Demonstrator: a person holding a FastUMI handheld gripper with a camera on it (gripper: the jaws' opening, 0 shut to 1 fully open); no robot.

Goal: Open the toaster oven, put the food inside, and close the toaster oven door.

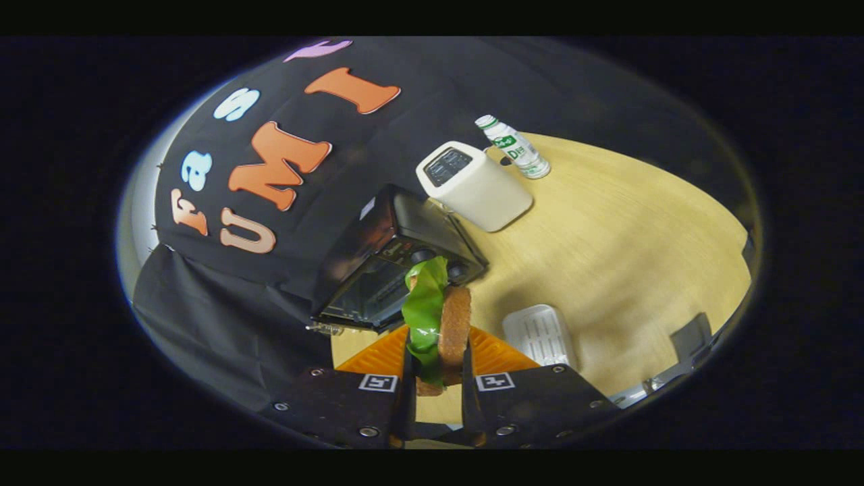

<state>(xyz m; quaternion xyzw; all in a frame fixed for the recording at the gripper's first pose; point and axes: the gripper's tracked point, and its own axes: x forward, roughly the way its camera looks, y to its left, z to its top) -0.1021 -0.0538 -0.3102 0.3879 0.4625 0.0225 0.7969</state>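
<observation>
Sandwich (439,317) clamped between both fingers of the claw (437,378), held on edge above the tabletop (628,250). Toaster oven (398,270) directly beyond the sandwich, at the back of the tabletop against the booth wall, door let down toward the claw. Pop-up toaster (472,185) just beside the oven on its right. Bottle (513,147) upright behind the toaster, near it. Small ridged tray (540,334) on the tabletop right of the fingers, apart from the oven.

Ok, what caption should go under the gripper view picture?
Hand-held gripper shut on a sandwich, lifted toward the black toaster oven, with a white toaster beyond.
</observation>
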